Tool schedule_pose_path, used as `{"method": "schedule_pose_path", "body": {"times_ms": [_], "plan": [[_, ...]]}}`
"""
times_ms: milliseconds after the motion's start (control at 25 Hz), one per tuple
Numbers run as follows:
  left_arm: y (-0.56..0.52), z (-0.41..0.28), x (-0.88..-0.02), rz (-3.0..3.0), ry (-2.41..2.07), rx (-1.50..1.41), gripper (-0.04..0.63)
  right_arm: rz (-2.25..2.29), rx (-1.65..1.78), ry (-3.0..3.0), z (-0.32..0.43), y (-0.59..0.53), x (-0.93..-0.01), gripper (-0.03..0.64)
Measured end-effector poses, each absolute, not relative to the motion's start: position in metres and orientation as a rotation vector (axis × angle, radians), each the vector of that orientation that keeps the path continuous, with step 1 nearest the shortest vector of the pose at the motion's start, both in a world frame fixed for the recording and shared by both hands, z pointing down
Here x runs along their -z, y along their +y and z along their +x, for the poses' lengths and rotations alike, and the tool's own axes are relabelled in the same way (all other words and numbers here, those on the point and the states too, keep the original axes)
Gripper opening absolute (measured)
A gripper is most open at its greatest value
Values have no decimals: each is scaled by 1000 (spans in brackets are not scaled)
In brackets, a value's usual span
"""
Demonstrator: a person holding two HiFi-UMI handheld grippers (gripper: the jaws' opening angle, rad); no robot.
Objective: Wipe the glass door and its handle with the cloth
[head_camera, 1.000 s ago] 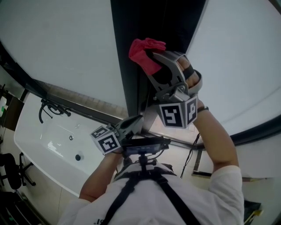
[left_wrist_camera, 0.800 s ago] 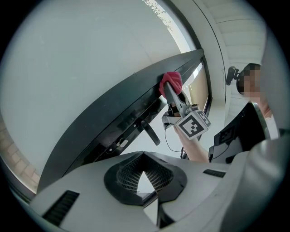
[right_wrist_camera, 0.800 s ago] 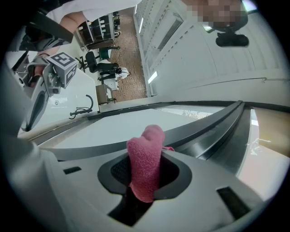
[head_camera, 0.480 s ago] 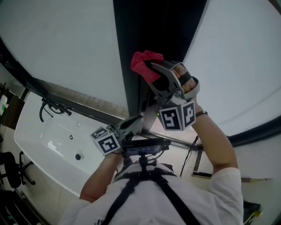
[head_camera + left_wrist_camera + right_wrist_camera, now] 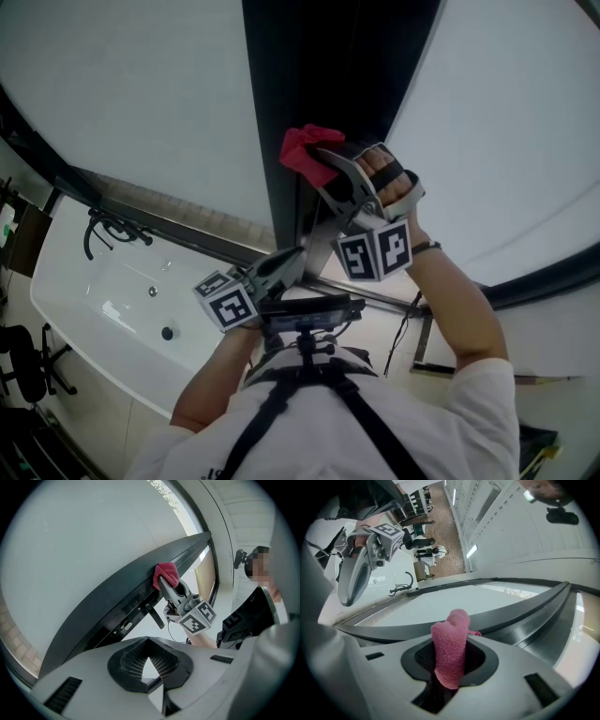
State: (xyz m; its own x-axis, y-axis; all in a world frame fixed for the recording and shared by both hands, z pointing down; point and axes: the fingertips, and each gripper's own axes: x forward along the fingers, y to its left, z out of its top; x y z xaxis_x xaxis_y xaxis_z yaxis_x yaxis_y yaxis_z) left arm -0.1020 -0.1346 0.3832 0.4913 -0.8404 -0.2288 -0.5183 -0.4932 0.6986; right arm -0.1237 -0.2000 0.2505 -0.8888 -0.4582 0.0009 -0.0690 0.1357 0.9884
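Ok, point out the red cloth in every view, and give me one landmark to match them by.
Head view: upper centre, the red cloth clamped in the right gripper, at the dark door frame.
Left gripper view: right of centre, at that gripper's tip, against the frame.
Right gripper view: bottom centre, between the jaws.
Shared landmark: the dark door frame.

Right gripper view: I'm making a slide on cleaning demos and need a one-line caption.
Right gripper shut on the pink cloth, held up to the dark frame of the glass door.
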Motion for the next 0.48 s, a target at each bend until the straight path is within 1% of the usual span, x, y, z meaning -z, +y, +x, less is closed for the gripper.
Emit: {"method": "schedule_pose_path", "body": {"times_ms": [480], "plan": [[-132,-103,-387,2173,-1097,780,-8,457,1778,-1989,-123,-201,-285,94]]}}
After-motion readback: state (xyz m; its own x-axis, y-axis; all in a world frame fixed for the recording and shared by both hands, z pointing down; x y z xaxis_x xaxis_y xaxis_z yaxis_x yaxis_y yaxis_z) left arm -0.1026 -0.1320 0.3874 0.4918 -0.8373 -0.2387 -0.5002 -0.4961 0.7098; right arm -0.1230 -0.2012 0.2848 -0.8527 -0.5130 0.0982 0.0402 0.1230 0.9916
